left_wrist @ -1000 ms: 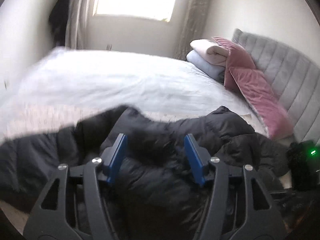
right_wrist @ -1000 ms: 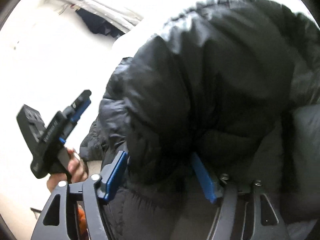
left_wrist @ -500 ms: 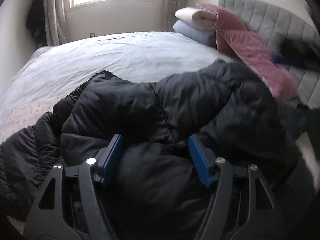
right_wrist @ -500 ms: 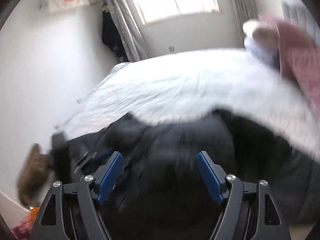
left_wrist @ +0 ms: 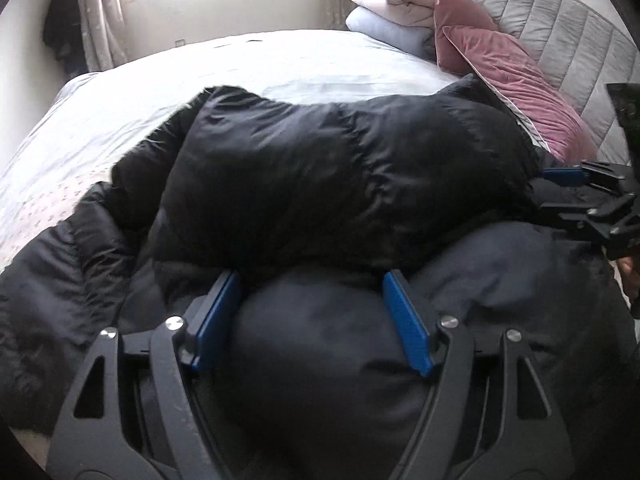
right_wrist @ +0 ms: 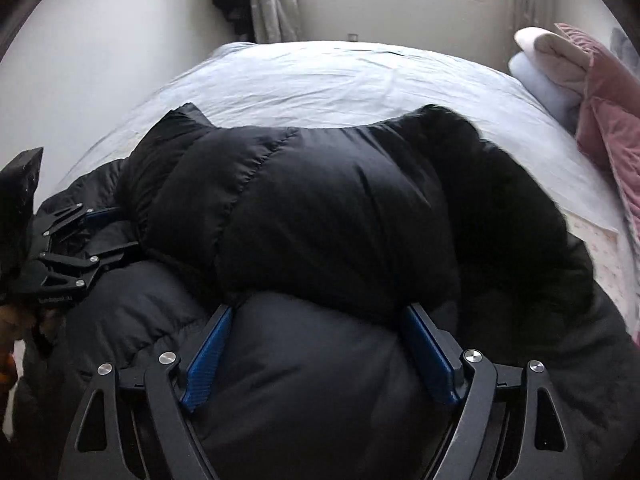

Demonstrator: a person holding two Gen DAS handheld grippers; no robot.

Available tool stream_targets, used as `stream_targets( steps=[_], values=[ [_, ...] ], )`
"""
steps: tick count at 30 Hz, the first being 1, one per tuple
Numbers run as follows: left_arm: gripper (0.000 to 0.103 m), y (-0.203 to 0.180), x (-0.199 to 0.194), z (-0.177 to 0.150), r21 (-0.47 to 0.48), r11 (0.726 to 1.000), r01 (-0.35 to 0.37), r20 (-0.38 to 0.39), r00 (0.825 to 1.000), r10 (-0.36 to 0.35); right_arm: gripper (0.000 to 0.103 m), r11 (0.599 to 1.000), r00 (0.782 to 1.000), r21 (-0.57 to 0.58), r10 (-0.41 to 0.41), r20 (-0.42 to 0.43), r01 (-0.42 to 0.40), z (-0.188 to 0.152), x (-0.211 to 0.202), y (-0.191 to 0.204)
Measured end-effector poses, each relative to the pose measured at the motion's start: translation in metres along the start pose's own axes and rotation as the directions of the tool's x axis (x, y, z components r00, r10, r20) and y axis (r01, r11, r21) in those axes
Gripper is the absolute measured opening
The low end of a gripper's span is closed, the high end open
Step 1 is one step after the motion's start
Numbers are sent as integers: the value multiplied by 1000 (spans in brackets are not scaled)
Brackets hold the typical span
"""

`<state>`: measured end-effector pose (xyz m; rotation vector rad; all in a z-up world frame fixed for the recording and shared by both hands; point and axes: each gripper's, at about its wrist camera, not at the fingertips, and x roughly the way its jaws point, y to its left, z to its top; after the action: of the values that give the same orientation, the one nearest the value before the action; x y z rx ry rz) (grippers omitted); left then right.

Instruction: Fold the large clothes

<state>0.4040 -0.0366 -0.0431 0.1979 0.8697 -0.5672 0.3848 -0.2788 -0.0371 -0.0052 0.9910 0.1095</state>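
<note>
The black puffer jacket [left_wrist: 344,168] was lifted and bunched a second ago; now its upper part lies folded over the lower part in a thick roll on the bed [left_wrist: 280,64]. The left gripper [left_wrist: 312,312] has sunk toward the padding, its jaws opening with a bulge of jacket between them. The right gripper [right_wrist: 320,344], earlier tipped over the jacket, now faces the window at 12 o'clock, jaws opening around padding.

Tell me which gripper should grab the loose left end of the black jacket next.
Left. The left gripper sits nearer the sprawled jacket end; the right gripper is toward the pink pillows. Both jaws are opening, padding bulging between them.
</note>
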Motion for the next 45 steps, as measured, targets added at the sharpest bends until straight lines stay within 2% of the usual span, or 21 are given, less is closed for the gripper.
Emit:
stream_targets(
  steps=[2,6,8,12,17,19,20,22,23,25,28,32,34,36,38,39,40,41,42,44,45],
  values=[
    [86,2,-18,-6,-36,999,-1,8,1000,1,85,999,999,30,-35,14,35,-4,-23,4],
    [88,22,-58,-23,-142,989,-39,0,999,39,85,991,992,79,-113,56,109,-29,-71,11],
    [93,39,-77,-35,-189,979,-73,-1,997,74,85,985,988,116,-139,65,130,-51,-97,11],
    [97,94,-114,-66,-333,929,-161,-14,986,165,86,976,987,173,-145,69,131,-87,-129,9],
    [99,177,-135,-112,-505,812,-293,-104,954,280,86,978,987,176,-127,103,108,-107,-151,18],
    [99,218,-139,-134,-576,744,-339,-146,938,314,86,972,980,189,-165,115,142,-105,-160,19],
    [99,232,-139,-142,-601,718,-351,-160,933,322,87,969,977,207,-168,134,138,-105,-166,20],
    [99,270,-140,-163,-680,633,-369,-192,923,333,89,974,982,202,-129,135,100,-104,-169,22],
    [98,284,-140,-170,-708,603,-368,-197,922,332,89,980,985,179,-114,128,90,-104,-166,25],
    [99,311,-139,-184,-746,548,-379,-215,915,341,89,983,986,151,-124,113,106,-105,-159,28],
    [99,341,-134,-195,-780,490,-389,-226,906,359,89,981,987,149,-136,86,122,-105,-147,28],
    [98,376,-126,-213,-853,397,-338,-196,913,357,89,979,990,166,-127,60,115,-105,-132,25],
    [98,391,-121,-221,-891,341,-301,-176,920,350,89,980,991,160,-127,51,117,-107,-126,24],
    [96,405,-116,-231,-933,272,-235,-136,931,338,89,978,990,161,-138,41,130,-108,-121,24],
    [82,413,-113,-239,-966,208,-153,-77,940,332,89,975,988,166,-153,32,146,-108,-117,22],
    [71,416,-115,-243,-978,176,-113,-45,936,350,89,974,987,167,-158,31,151,-108,-116,22],
    [30,418,-116,-243,-983,178,-51,13,940,342,89,974,987,169,-160,31,153,-108,-115,21],
    [16,419,-117,-241,-983,180,-29,33,943,332,89,973,987,172,-160,30,152,-108,-113,21],
    [12,415,-122,-233,-980,192,-43,28,935,354,89,973,987,175,-159,28,152,-109,-112,20],
    [8,402,-136,-208,-956,279,-95,31,909,416,89,972,987,178,-158,26,151,-109,-111,20],
    [8,390,-146,-189,-928,347,-134,40,891,452,89,972,987,179,-157,26,150,-109,-110,19]
  ],
)
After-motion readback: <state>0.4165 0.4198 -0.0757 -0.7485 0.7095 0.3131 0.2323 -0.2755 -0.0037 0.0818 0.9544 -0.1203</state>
